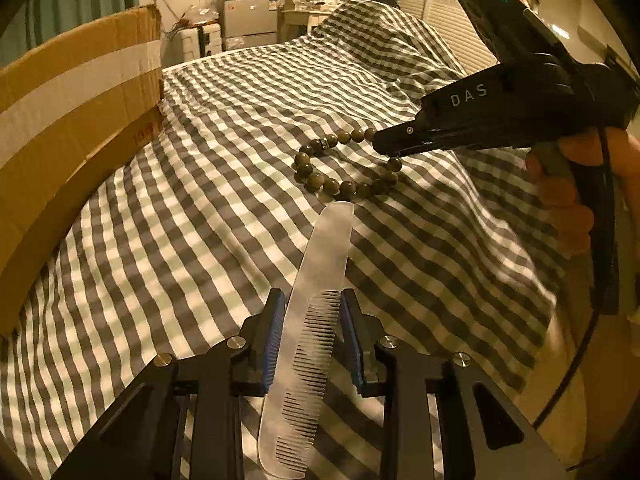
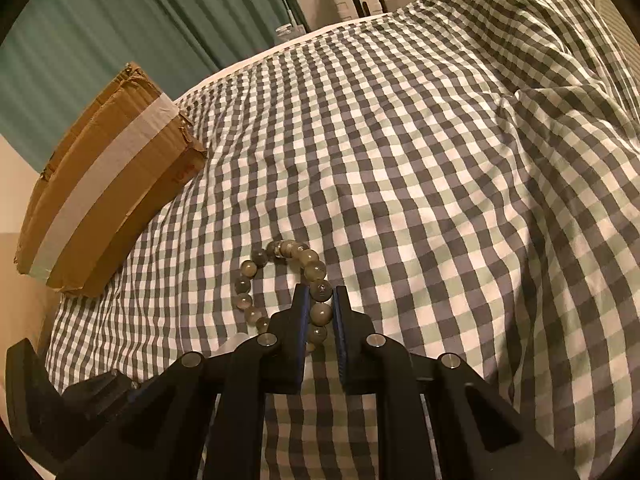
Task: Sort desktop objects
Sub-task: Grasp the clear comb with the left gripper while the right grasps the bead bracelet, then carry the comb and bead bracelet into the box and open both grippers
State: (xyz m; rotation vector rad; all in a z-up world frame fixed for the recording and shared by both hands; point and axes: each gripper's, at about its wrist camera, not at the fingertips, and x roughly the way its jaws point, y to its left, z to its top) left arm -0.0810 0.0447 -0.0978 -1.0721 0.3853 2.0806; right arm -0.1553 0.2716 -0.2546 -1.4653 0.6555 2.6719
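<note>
A frosted translucent comb lies lengthwise on the checked bedcover between the fingers of my left gripper, which is shut on its toothed part. A bracelet of dark round beads lies just beyond the comb's tip. My right gripper reaches in from the right onto the bracelet's right side. In the right wrist view the bracelet lies on the cover and my right gripper is shut on its beads, with one bead pinched between the blue pads.
A taped cardboard box stands on the left side of the bed; it also shows in the right wrist view. The checked cover bunches into folds at the far right. Furniture and a green curtain stand beyond the bed.
</note>
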